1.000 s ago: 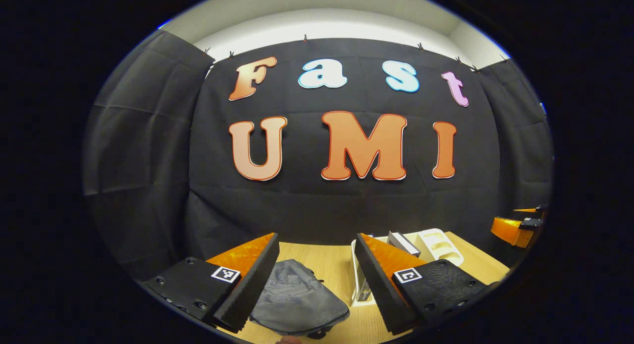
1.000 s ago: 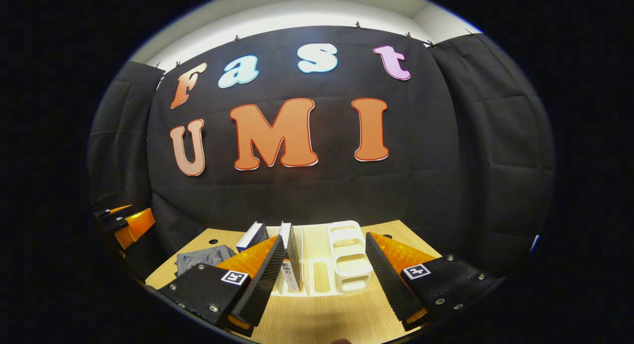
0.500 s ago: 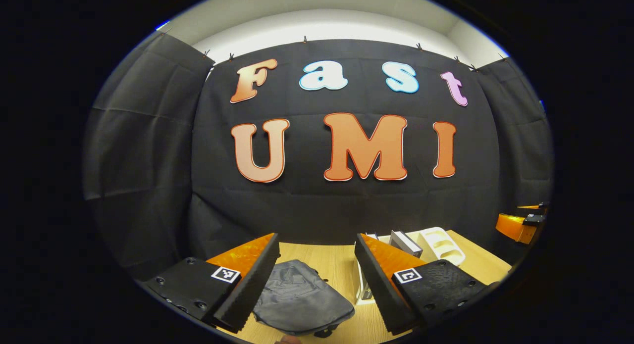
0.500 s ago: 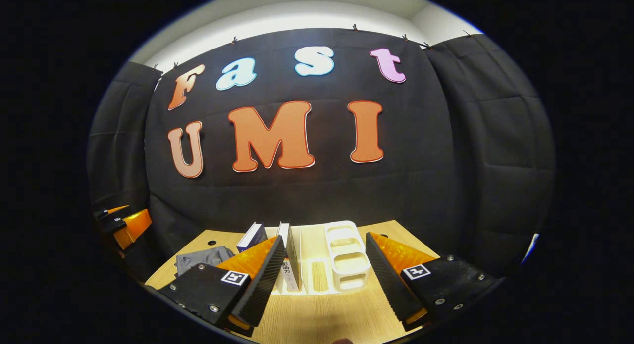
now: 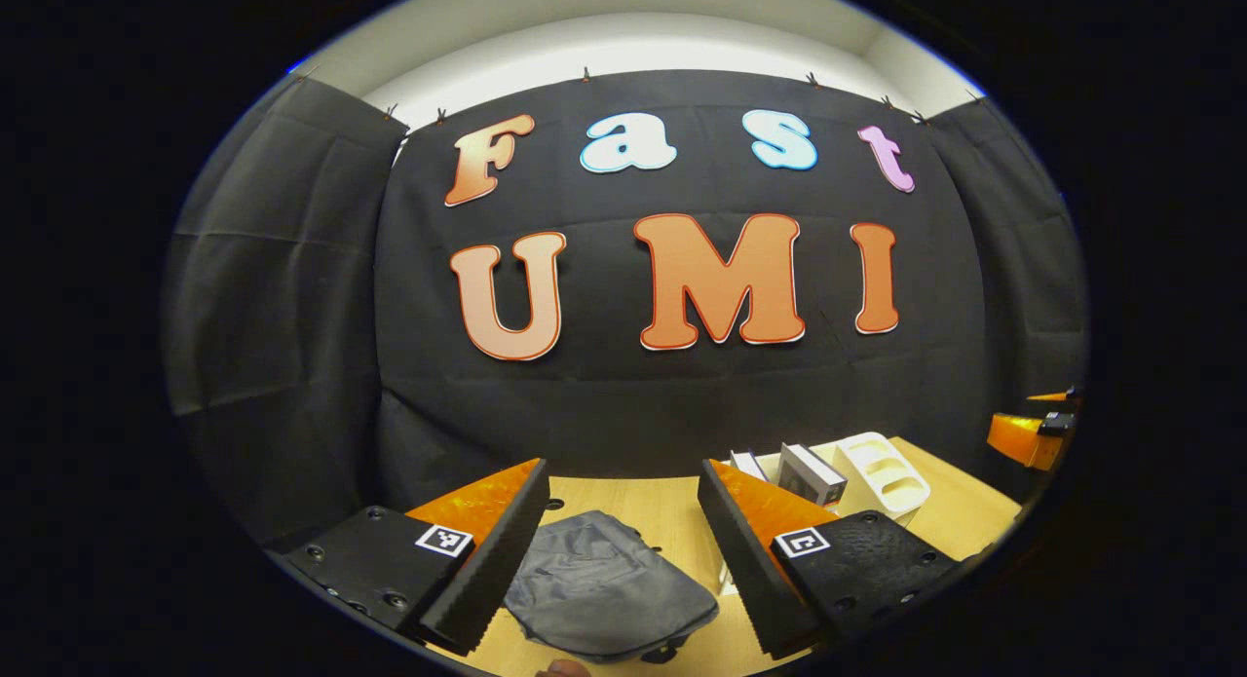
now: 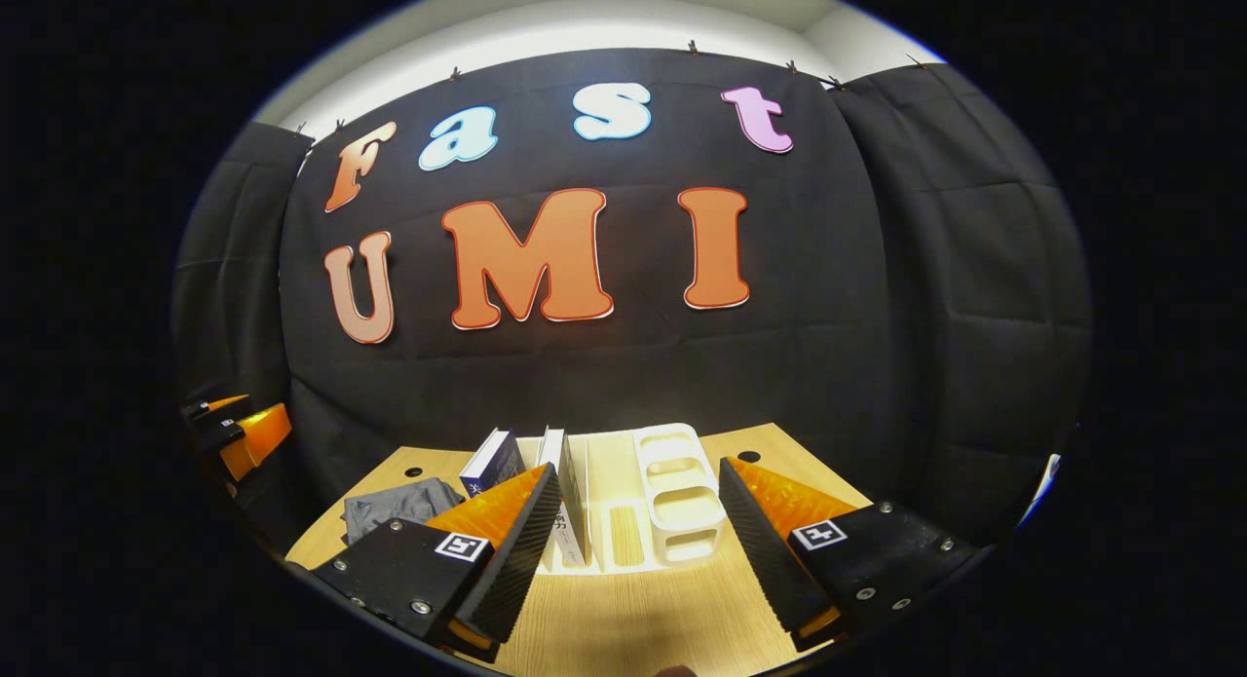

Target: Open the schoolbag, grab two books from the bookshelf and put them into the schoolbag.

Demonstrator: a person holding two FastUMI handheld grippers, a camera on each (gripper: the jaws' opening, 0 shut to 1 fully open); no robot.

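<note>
Left gripper view: left gripper (image 5: 623, 550) open, holding nothing, above grey schoolbag (image 5: 604, 589) lying closed on wooden table (image 5: 672, 502); white bookshelf (image 5: 877, 468) right of schoolbag.
Right gripper view: right gripper (image 6: 633, 545) open, empty; bookshelf (image 6: 672, 502) directly ahead holds two upright books (image 6: 570, 492); spine print illegible; bare table in front.

books: 2 (image 6: 490, 460) (image 6: 556, 463)
bag: 1 (image 5: 604, 589)
shelf: 1 (image 6: 672, 507)
table: 1 (image 6: 643, 619)
grippers: 2, left (image 5: 623, 560), right (image 6: 633, 550)
table holes: 2 seen, right gripper view
</note>
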